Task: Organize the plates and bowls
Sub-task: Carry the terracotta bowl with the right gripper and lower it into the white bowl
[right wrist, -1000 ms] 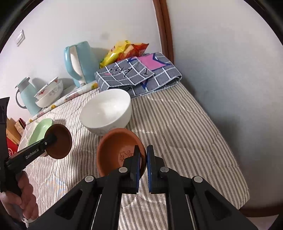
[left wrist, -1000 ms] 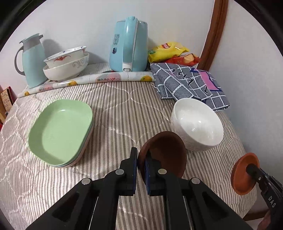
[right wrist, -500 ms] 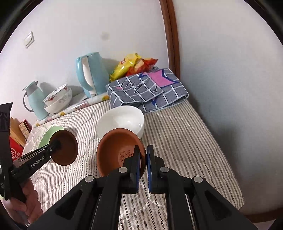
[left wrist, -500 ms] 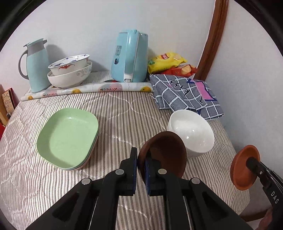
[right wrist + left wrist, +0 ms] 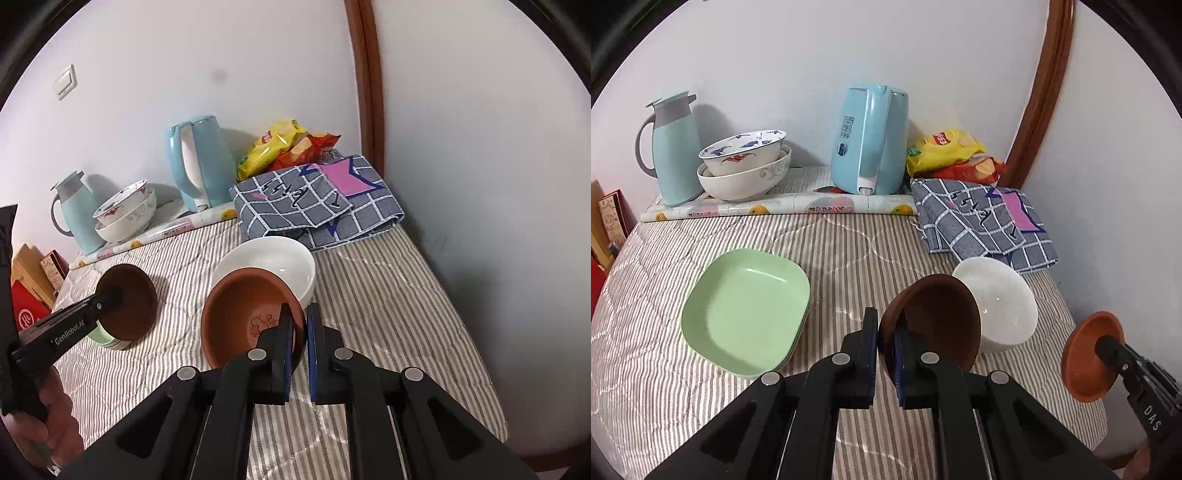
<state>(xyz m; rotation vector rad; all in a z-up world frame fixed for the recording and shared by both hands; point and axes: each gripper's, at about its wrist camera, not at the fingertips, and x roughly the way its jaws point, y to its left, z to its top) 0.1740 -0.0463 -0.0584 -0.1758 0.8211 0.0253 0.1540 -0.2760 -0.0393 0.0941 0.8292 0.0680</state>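
- The left gripper [image 5: 885, 341] has its fingers [image 5: 868, 334] clamped on the rim of a dark brown bowl [image 5: 938, 321], which hangs tilted in the air with its hollow turned toward the camera.
- The right gripper [image 5: 299, 334] is closed the same way on the rim of an orange-brown bowl [image 5: 243, 317]; a small flower pattern shows inside it, and it too is clear of the surface.
- Compared with a second ago, both bowls have been carried upward — the striped cover below looks further off in both wrist views, and more of it shows around each bowl.
- In the right wrist view the left gripper's bowl [image 5: 127, 301] sits off to the left, well apart from the other, so the two are not yet nested.
- Just beyond both held bowls stands a white bowl [image 5: 1001, 299] on the striped worktop [image 5: 849, 251], upright and empty — judged the likely place to stack into.
- To the left lie stacked green plates [image 5: 746, 310], already together.
- At the back, two patterned bowls [image 5: 744, 166] sit nested between a pale blue flask [image 5: 674, 147] and a blue kettle [image 5: 870, 140]; a folded checked cloth [image 5: 982, 221] lies near the white bowl.
- The lift suggests the small bowls are picked and on their way to being grouped; the placing is still to do.
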